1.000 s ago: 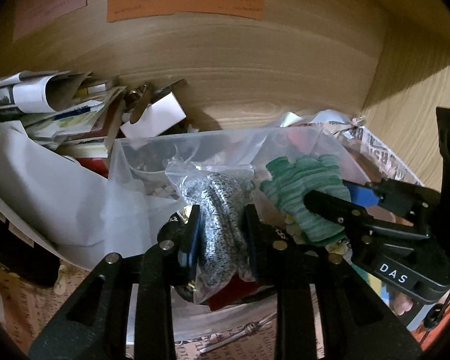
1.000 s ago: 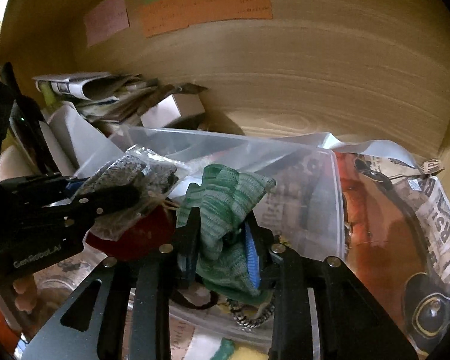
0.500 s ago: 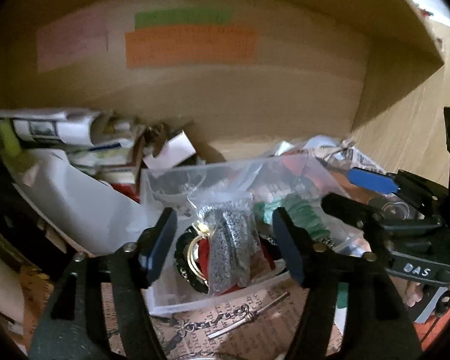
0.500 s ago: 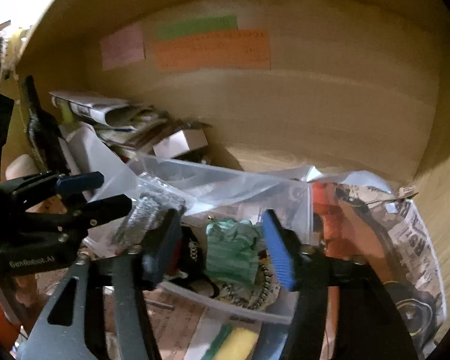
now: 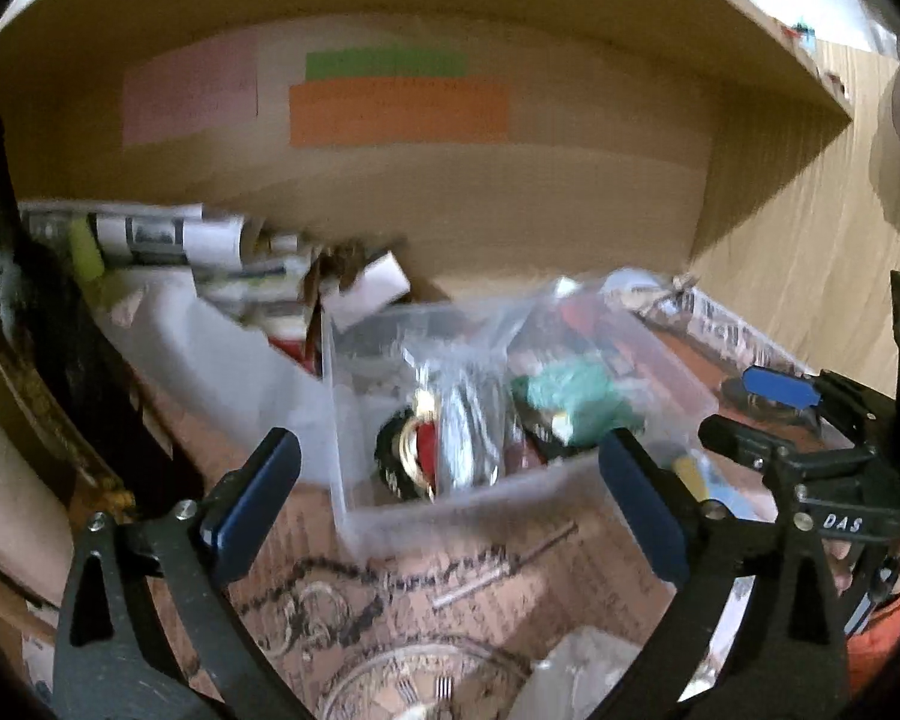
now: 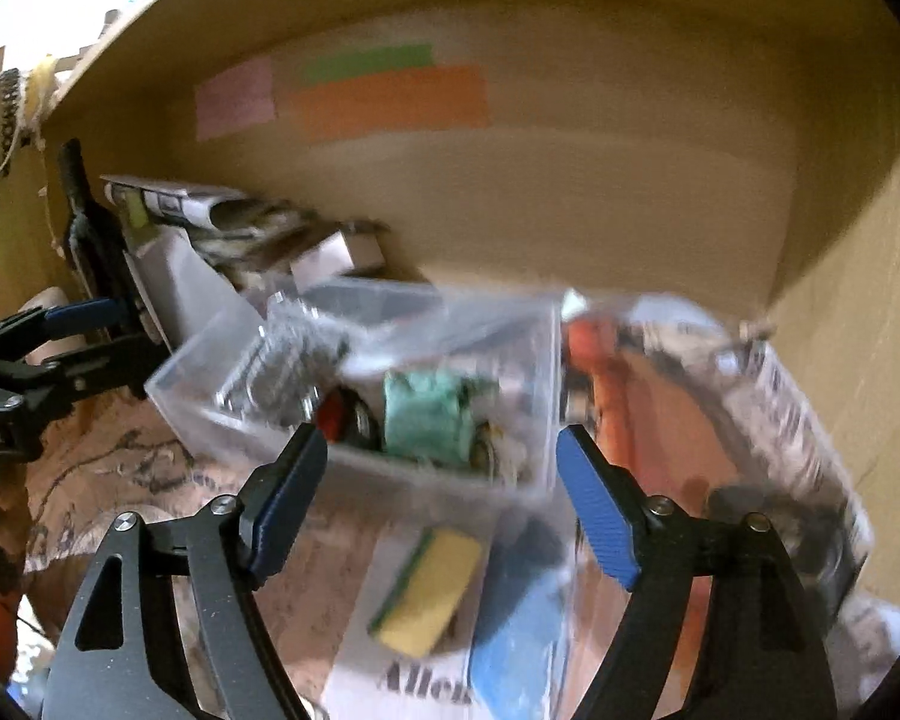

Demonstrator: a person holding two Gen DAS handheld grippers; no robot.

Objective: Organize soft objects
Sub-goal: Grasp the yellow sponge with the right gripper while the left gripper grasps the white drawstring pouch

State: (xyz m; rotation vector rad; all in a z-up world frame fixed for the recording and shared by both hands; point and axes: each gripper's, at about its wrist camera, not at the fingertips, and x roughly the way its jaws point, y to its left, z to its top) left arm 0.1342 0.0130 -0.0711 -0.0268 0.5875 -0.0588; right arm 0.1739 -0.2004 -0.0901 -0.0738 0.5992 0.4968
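Note:
A clear plastic bin (image 5: 450, 516) (image 6: 354, 468) stands on a wooden shelf. Inside it lie a grey speckled soft item in a clear bag (image 5: 468, 420) (image 6: 282, 366) and a green knitted cloth (image 5: 570, 396) (image 6: 426, 414). My left gripper (image 5: 450, 504) is open and empty, a little in front of the bin; it also shows at the left of the right wrist view (image 6: 84, 336). My right gripper (image 6: 438, 504) is open and empty in front of the bin; it shows at the right of the left wrist view (image 5: 768, 408).
Rolled papers and boxes (image 5: 198, 252) are piled at the back left. A yellow-green sponge (image 6: 426, 588) and a blue item (image 6: 522, 618) lie in front of the bin. A chain (image 5: 354, 594) lies on printed paper. Coloured notes (image 5: 396, 111) are on the back wall.
Both grippers opened and let go of the bagged grey item and the green cloth, which now lie in the bin. Both grippers pulled back from the bin.

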